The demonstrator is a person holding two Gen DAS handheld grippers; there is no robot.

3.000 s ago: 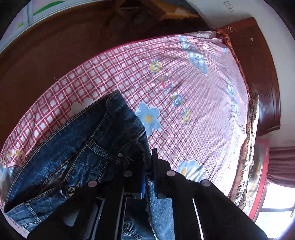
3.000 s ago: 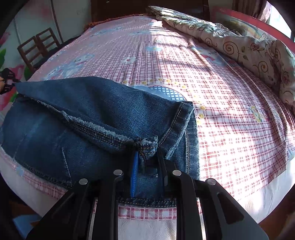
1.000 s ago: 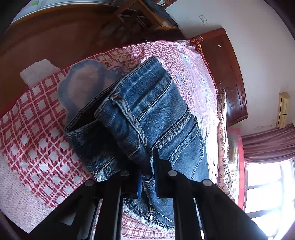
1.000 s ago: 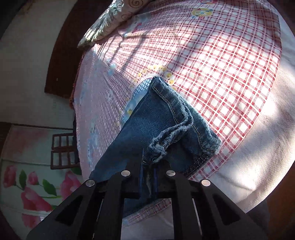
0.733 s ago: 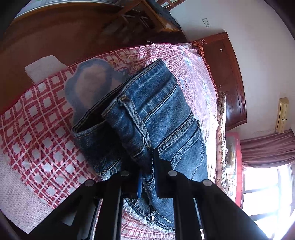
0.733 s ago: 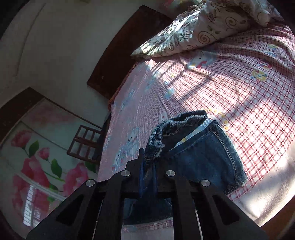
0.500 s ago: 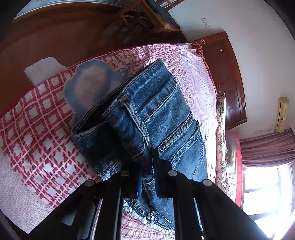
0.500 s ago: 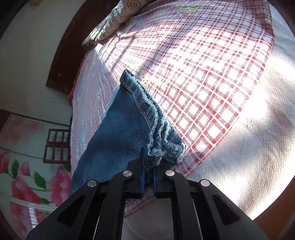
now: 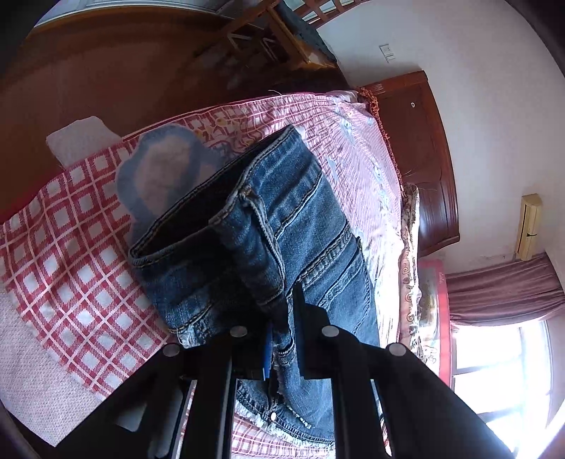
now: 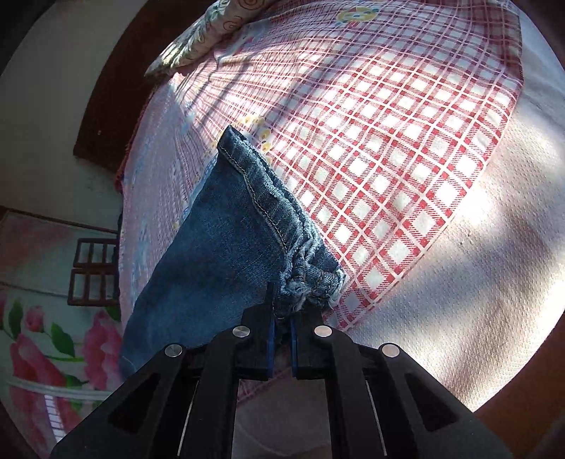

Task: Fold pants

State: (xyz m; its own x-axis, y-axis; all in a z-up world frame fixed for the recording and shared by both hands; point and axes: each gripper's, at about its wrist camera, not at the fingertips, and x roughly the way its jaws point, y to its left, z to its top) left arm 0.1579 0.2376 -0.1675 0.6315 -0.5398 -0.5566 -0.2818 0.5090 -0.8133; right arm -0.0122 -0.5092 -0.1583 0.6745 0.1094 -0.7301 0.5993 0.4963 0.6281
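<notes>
Left gripper: jaws close together, clamped on a thick fold of the jeans at the waist part, w/ belt loop and double seams seen just above the fingers. Denim passes between the two black fingers and hangs on below them to a frayed edge. From there the jeans lie out over the bed sheet, red-white check w/ a blue flower print just beside the waistband opening. Beyond the bed: wooden headboard, white wall, a chair frame at top, curtain and bright window at the right side.

Right gripper: jaws have just been closing and now are pinched on the frayed hem of the same jeans, a bunch of fabric sticking up between the pads. The leg runs away to the upper left, resting on the checked sheet near the bed edge. Patterned quilt at the far end; flowered wall at left.
</notes>
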